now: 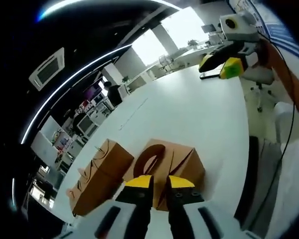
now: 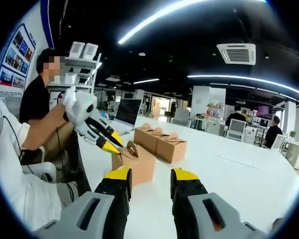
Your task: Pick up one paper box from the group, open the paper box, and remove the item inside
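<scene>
White table (image 1: 189, 114), paper box (image 1: 172, 167) before jaws

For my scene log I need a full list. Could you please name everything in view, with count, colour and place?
paper boxes: three, brown, on the table; one in front, two together behind
table: one, white, long
laptop: one, dark, far table end
background people: two, dark tops, far desks
person: one, black top, holding the left gripper
left gripper: white, yellow-tipped fingers at the front box's handle
right gripper: grey, yellow-tipped fingers apart, facing the boxes
</scene>
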Tool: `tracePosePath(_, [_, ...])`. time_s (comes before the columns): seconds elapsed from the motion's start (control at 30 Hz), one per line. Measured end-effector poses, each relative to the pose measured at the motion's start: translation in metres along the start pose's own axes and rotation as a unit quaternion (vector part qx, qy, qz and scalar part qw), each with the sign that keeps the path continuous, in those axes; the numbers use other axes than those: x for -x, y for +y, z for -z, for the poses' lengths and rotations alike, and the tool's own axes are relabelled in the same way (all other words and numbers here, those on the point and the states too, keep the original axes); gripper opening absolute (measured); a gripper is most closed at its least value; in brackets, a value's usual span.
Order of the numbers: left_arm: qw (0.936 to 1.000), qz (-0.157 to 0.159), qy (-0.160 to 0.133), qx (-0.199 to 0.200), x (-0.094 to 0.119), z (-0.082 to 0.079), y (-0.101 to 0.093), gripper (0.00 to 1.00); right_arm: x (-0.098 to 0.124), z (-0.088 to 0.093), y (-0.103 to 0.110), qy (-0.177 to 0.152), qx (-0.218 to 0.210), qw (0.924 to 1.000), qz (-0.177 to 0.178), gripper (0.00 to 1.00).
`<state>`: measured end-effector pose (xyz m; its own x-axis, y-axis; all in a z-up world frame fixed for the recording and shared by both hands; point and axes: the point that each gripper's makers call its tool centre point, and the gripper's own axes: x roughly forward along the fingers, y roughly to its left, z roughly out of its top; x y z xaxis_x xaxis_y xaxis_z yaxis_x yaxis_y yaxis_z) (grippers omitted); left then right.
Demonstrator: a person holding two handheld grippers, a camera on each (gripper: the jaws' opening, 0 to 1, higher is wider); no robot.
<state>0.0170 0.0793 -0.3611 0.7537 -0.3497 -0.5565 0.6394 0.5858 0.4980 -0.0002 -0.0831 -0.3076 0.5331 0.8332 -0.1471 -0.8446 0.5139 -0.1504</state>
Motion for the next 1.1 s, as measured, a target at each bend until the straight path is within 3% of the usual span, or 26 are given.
tracePosePath(0.63, [0.9999,0.008,-0.001,0.014,0.0001,0.0007,-0.0037,0.06,-0.003,0.002,0.0033,0.004,0.001,1.0,-0.004,0.32])
tracePosePath(1.1, [0.9994,0.016,-0.02,0.024,-0.0007,0.0003,-0.0036,0.04,-0.0058,0.0044,0.007,0.009,0.005,0.9999,-0.012,0.32])
